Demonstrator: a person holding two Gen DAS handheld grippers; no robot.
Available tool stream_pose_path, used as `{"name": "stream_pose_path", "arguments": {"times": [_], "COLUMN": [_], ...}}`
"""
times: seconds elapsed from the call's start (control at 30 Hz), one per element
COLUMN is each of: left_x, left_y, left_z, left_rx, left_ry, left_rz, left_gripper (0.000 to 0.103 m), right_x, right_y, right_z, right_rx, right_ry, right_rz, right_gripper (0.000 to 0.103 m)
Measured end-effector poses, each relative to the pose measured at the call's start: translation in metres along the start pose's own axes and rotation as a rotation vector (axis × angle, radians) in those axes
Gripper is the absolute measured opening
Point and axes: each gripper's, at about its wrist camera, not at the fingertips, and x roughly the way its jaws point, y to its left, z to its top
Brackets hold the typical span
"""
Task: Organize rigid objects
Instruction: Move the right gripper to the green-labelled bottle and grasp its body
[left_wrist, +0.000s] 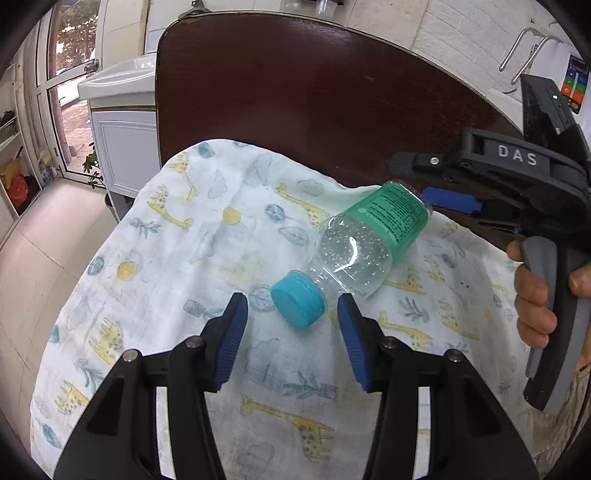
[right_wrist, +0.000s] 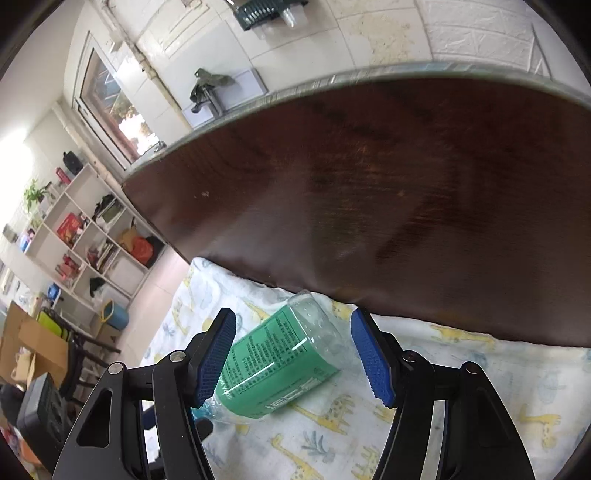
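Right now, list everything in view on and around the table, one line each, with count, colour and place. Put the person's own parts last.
clear plastic bottle with a green label and a blue screw cap: one, lying on its side on the cloth, cap toward the left tool.
white muslin cloth printed with yellow giraffes: one, spread over the near part of the table, draping over its edge.
dark brown wooden table: one, beneath the cloth, bare at the far side.
white basin cabinet: one, beyond the table's corner.
white open shelving: one unit, against the wall, filled with assorted items.
left tool: black with blue pads, open, by the cap.
right tool: black with blue pads, open, astride the bottle's labelled body.
hand: one, gripping the right tool's handle.
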Motion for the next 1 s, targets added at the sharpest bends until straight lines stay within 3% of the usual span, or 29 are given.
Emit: {"name": "stream_pose_path", "arguments": {"times": [0.2, 0.33, 0.53, 0.6, 0.63, 0.73, 0.8, 0.87, 1.0], "left_x": [0.005, 0.002, -0.015, -0.018, -0.019, -0.021, -0.022, -0.023, -0.033], "left_y": [-0.006, -0.003, -0.016, -0.025, -0.029, -0.043, -0.044, -0.039, -0.013], "left_z": [-0.001, -0.002, -0.008, -0.012, -0.014, -0.022, -0.026, -0.028, -0.023], "left_rx": [0.031, 0.024, 0.105, 0.130, 0.138, 0.194, 0.208, 0.203, 0.145], "left_ry": [0.002, -0.020, -0.050, -0.034, -0.030, -0.026, -0.023, -0.020, -0.069], "left_rz": [0.020, 0.019, -0.041, -0.107, -0.126, -0.113, -0.111, -0.106, -0.083], "left_gripper": [0.048, 0.049, 0.048, 0.049, 0.050, 0.051, 0.052, 0.060, 0.072], "right_x": [0.016, 0.008, -0.023, -0.036, -0.041, -0.048, -0.055, -0.066, -0.078], "right_y": [0.003, 0.008, 0.001, -0.003, -0.007, -0.013, -0.014, -0.025, -0.038], "right_z": [-0.004, -0.015, -0.039, -0.049, -0.055, -0.071, -0.079, -0.079, -0.068], "right_rx": [-0.017, -0.037, 0.003, 0.015, 0.030, 0.084, 0.074, 0.089, 0.141], "right_ry": [0.057, 0.083, 0.104, 0.109, 0.119, 0.208, 0.191, 0.142, 0.104], "right_rz": [0.043, -0.006, -0.025, -0.041, -0.032, 0.004, -0.019, -0.045, -0.010], "right_gripper": [0.067, 0.066, 0.062, 0.061, 0.056, 0.055, 0.055, 0.055, 0.058]}}
